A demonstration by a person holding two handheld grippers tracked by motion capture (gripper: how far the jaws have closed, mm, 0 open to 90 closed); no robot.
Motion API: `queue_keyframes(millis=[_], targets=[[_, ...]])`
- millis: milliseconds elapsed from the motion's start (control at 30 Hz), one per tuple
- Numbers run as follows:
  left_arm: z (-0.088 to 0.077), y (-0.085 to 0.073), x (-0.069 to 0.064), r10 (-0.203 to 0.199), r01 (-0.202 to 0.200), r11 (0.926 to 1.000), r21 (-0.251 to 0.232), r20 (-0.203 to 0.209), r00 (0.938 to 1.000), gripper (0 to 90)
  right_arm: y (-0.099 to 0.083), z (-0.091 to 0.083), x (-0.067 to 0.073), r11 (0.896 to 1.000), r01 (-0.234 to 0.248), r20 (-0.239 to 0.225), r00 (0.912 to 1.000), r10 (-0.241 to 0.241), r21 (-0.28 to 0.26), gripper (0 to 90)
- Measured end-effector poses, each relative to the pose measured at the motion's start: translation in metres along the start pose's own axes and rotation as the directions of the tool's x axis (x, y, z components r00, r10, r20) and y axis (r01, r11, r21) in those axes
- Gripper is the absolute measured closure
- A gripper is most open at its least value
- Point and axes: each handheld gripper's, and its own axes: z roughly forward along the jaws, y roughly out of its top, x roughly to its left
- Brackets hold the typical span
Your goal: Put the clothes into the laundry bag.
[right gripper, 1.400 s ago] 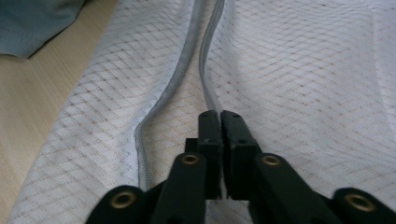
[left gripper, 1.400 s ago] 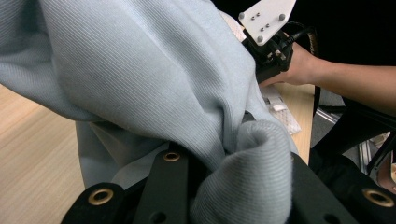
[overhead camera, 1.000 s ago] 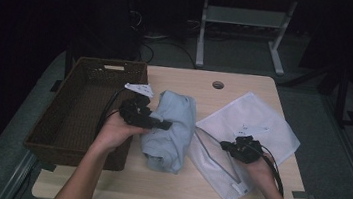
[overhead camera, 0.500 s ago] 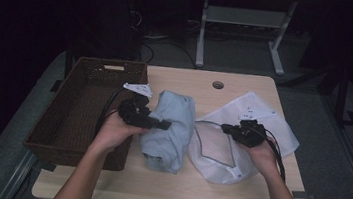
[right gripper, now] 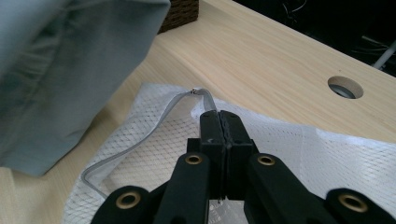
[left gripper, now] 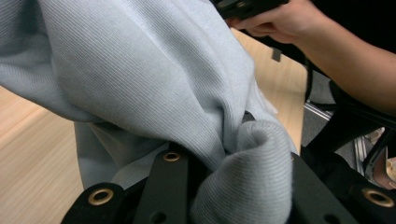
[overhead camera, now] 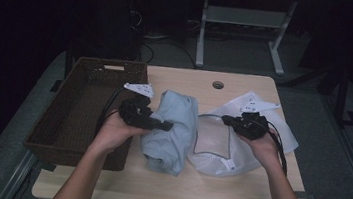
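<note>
Since the earlier frame, the right gripper point(overhead camera: 232, 121) has been raised and carried toward the far side of the table, and the rim of the white mesh laundry bag point(overhead camera: 219, 147) has been lifted with it, so that the mouth is now held open. Its jaws are pressed together on the mesh just beside the zipper edge point(right gripper: 140, 140), as is seen in the right gripper view. The left gripper point(overhead camera: 164, 126) has hardly been shifted; its jaws are pinched on a thick fold of the light blue garment point(overhead camera: 171, 129), which is bunched and held just beside the bag's opening, on the wooden table point(overhead camera: 234, 196). A brown wicker basket point(overhead camera: 79, 113) is set well to the left. For the step in hand, the garment is best fed into the mouth while the rim is kept high and taut; the mesh pinch should not be eased until the cloth is well inside, or the opening may collapse.
</note>
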Motion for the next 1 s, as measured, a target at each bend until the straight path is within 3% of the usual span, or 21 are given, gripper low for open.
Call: queue_keyframes(millis=[233,600,667,833,867,967,1000], targets=[[0.012,0.011,-0.013,0.034,-0.036,0.9991,0.022,0.057,0.9978,76.0,0.001,0.001,0.000,1.000,0.000,0.002,1.0000,0.000,0.001,88.4],[0.067,0.010,-0.021,0.058,-0.076,0.9874,0.139,0.130,0.9899,76.0,0.001,-0.002,-0.001,1.000,-0.004,-0.003,1.0000,0.004,-0.006,88.4],[0.078,0.010,-0.022,0.066,-0.090,0.9825,0.163,0.144,0.9873,76.0,0.001,-0.003,0.000,1.000,-0.005,-0.005,1.0000,0.005,-0.009,88.4],[0.101,0.010,-0.025,0.109,-0.147,0.9620,0.230,0.170,0.9794,76.0,0.002,-0.003,0.002,1.000,0.001,-0.012,0.9999,-0.001,-0.008,88.4],[0.105,0.010,-0.024,0.113,-0.152,0.9589,0.239,0.170,0.9790,76.0,0.002,-0.004,0.003,1.000,0.004,-0.015,0.9999,-0.004,-0.008,88.4],[0.118,0.009,-0.022,0.136,-0.174,0.9402,0.293,0.144,0.9802,76.0,0.002,-0.005,0.005,1.000,0.010,-0.019,0.9998,-0.010,-0.006,88.4],[0.120,0.008,-0.021,0.138,-0.175,0.9376,0.301,0.140,0.9806,75.9,0.002,-0.006,0.006,1.000,0.013,-0.023,0.9996,-0.013,-0.006,88.4]])
